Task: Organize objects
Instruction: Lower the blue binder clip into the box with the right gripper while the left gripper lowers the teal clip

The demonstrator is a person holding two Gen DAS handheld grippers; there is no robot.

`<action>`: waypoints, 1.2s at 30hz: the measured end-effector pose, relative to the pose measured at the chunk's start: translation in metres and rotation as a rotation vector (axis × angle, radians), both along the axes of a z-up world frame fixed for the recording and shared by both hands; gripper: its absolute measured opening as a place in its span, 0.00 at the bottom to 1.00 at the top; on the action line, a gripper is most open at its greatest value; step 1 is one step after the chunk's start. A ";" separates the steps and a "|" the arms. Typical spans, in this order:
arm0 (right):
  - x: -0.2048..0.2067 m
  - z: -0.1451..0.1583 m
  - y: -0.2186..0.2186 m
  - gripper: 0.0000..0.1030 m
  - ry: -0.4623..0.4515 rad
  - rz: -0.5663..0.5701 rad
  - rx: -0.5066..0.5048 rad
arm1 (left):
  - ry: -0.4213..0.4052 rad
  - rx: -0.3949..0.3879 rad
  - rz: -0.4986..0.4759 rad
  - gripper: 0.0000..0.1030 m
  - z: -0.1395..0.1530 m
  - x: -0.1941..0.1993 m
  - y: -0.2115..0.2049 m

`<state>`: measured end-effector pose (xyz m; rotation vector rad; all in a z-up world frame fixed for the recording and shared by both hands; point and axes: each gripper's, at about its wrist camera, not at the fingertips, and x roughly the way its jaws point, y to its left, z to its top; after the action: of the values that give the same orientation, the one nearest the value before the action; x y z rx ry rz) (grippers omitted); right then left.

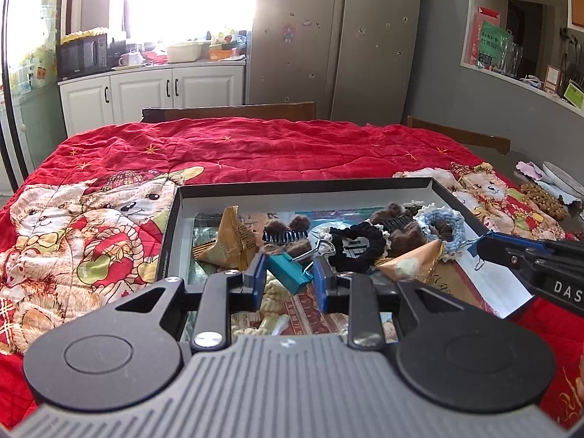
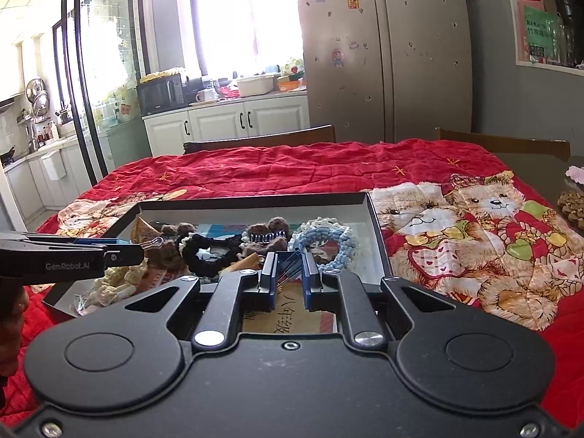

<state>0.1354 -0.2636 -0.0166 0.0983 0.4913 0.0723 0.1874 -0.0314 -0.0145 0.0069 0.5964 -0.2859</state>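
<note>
Readable writing around my two tools

On the side of my right gripper (image 1: 485,252), seen from my left one, I read the white letters "DAS", cut by the picture edge. On the side of my left gripper (image 2: 146,246), seen from my right one, stands "GenRobot.AI". Just under my right fingers, a printed sheet (image 2: 292,315) in the box carries the Chinese characters "八年级". Far ahead to the right, a green sign (image 1: 491,42) on the shelf has Chinese writing, but it is too small for me to read.
</note>
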 end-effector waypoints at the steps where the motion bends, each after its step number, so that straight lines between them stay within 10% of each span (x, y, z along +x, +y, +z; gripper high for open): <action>1: 0.001 -0.001 0.000 0.13 0.001 -0.002 0.000 | 0.001 0.001 0.000 0.31 -0.001 0.000 -0.001; 36: 0.033 -0.030 0.000 0.13 0.099 -0.008 -0.002 | 0.027 0.083 -0.021 0.31 -0.024 0.011 -0.017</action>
<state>0.1683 -0.2640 -0.0466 0.1023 0.5899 0.0591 0.1985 -0.0480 -0.0386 0.0893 0.6355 -0.2814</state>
